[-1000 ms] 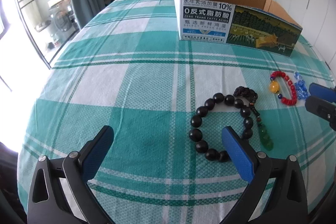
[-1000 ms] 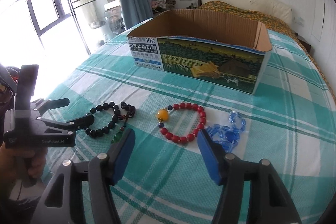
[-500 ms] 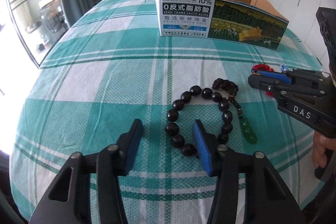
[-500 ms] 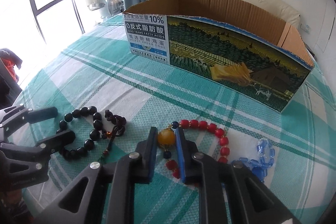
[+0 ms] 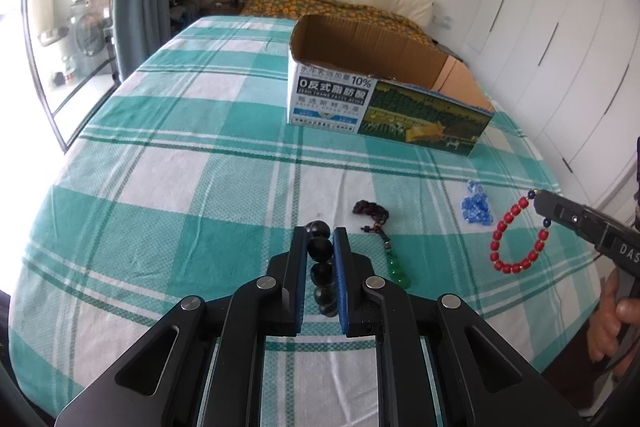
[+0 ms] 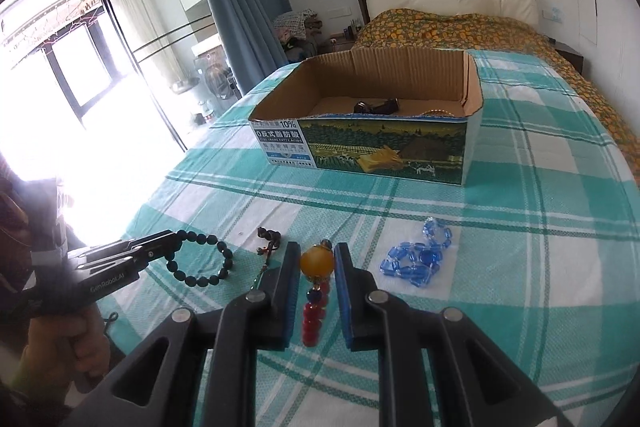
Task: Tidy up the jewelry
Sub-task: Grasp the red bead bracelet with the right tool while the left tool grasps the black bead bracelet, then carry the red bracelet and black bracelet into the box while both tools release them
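My left gripper (image 5: pixel 320 239) is shut on the black bead bracelet (image 5: pixel 321 269), lifted off the checked cloth; its brown knot (image 5: pixel 371 209) and green pendant (image 5: pixel 399 269) trail onto the cloth. In the right wrist view the same bracelet (image 6: pixel 200 269) hangs from the left gripper (image 6: pixel 172 241). My right gripper (image 6: pixel 317 259) is shut on the amber bead (image 6: pixel 317 261) of the red bead bracelet (image 6: pixel 314 319), which dangles below. The left wrist view shows that red bracelet (image 5: pixel 518 241) hanging from the right gripper (image 5: pixel 538 197). A blue crystal bracelet (image 6: pixel 418 255) lies on the cloth.
An open cardboard box (image 6: pixel 362 143) stands farther back on the bed with dark items inside (image 6: pixel 376 105). The blue bracelet (image 5: pixel 476 207) lies between the two grippers. A person's hand (image 5: pixel 612 323) holds the right gripper; another hand (image 6: pixel 64 341) holds the left. White wardrobe doors (image 5: pixel 560 39) at right.
Both grippers closed on their bracelets and rose, lifting the black beads and the red beads off the cloth. The box interior now shows in the right wrist view.
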